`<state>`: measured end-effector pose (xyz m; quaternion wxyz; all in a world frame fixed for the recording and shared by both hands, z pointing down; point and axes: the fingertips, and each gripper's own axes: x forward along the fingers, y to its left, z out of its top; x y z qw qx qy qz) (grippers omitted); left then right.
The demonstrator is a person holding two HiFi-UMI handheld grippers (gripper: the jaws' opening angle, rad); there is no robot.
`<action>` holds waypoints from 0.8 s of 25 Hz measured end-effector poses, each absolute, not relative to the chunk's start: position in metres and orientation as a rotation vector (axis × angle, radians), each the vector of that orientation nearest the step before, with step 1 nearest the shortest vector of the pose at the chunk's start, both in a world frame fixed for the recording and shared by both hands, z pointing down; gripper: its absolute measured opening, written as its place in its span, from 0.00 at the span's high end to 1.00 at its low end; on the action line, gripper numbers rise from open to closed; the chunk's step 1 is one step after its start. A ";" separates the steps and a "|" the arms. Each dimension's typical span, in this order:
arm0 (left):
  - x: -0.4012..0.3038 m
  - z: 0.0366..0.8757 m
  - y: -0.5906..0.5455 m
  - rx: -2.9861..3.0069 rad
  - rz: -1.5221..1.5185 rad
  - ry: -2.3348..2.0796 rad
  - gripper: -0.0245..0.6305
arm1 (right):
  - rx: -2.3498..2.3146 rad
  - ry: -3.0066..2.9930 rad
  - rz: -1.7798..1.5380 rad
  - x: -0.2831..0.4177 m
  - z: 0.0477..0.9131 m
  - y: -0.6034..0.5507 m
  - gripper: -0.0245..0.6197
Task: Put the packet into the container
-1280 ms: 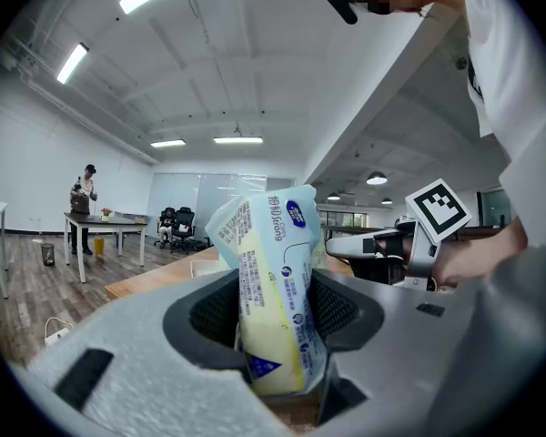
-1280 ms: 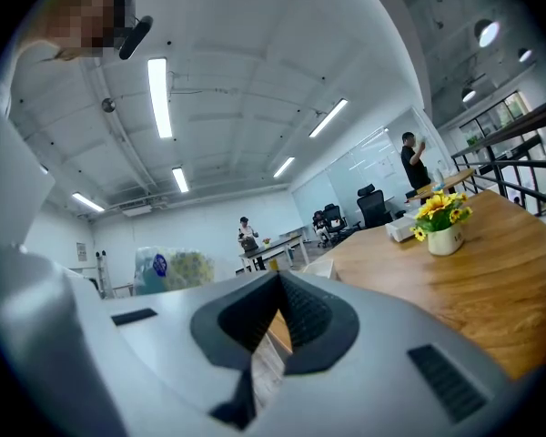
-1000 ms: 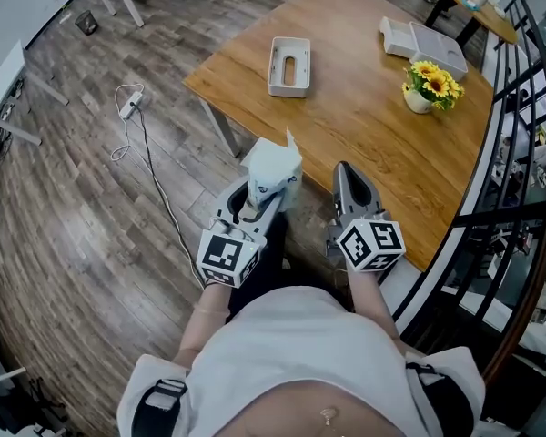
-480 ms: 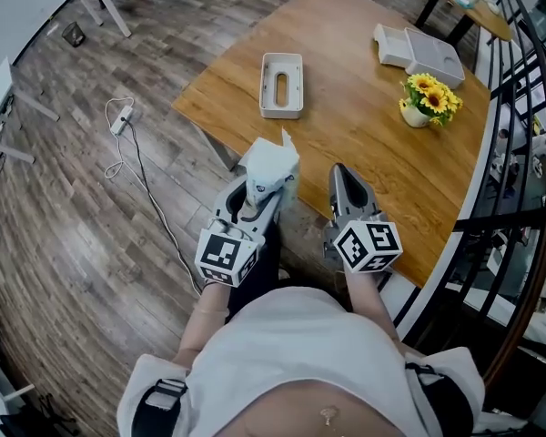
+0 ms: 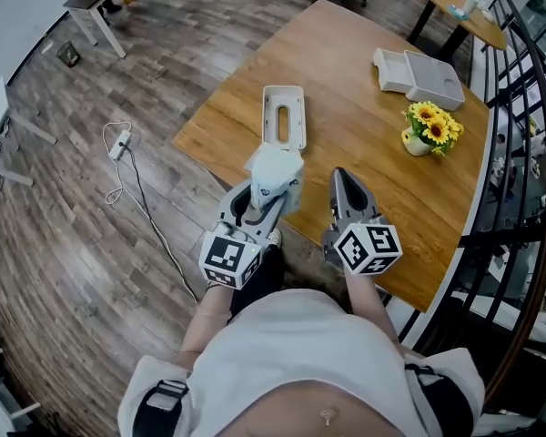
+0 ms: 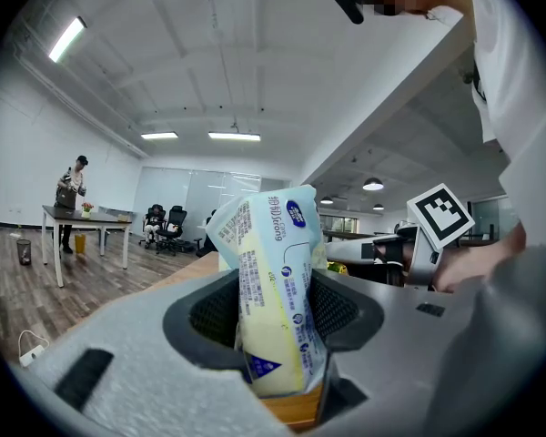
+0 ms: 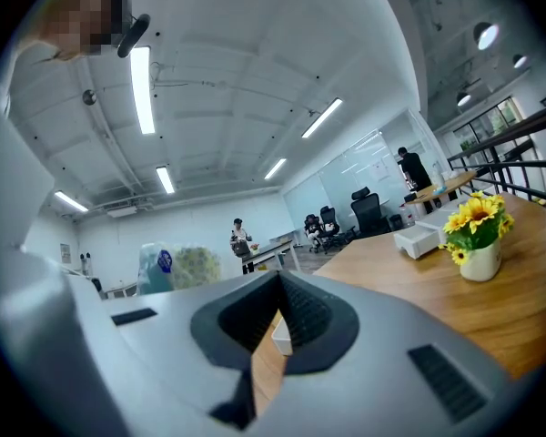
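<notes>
A pale blue and yellow packet [image 5: 274, 171] stands upright between the jaws of my left gripper [image 5: 264, 192], which is shut on it just above the near edge of the wooden table [image 5: 364, 153]. In the left gripper view the packet [image 6: 275, 289] fills the gap between the pads. The white container [image 5: 283, 116], long with a slot in its base, lies on the table just beyond the packet. My right gripper [image 5: 344, 188] hovers to the right, shut and empty; between its jaws [image 7: 275, 285] a sliver of the container [image 7: 281, 335] shows.
A vase of yellow flowers [image 5: 427, 127] stands at the table's right, and a white box [image 5: 419, 74] lies at its far side. A black railing [image 5: 528, 153] runs along the right. A cable with a power strip [image 5: 121, 144] lies on the wooden floor at left.
Both grippers have come closer to the table; the container now lies nearer to the packet. The left gripper's hold on the packet is the same.
</notes>
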<state>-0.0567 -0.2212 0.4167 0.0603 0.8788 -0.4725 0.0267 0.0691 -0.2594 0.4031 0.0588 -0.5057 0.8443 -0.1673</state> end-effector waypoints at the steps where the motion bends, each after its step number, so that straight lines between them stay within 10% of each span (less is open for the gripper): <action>1: -0.059 0.416 -0.227 2.660 0.078 -1.427 0.65 | -1.534 2.555 -0.508 0.066 0.403 -0.266 0.95; 20: -0.085 0.426 -0.324 2.653 0.092 -1.353 0.65 | -1.587 2.542 -0.516 0.037 0.403 -0.359 0.95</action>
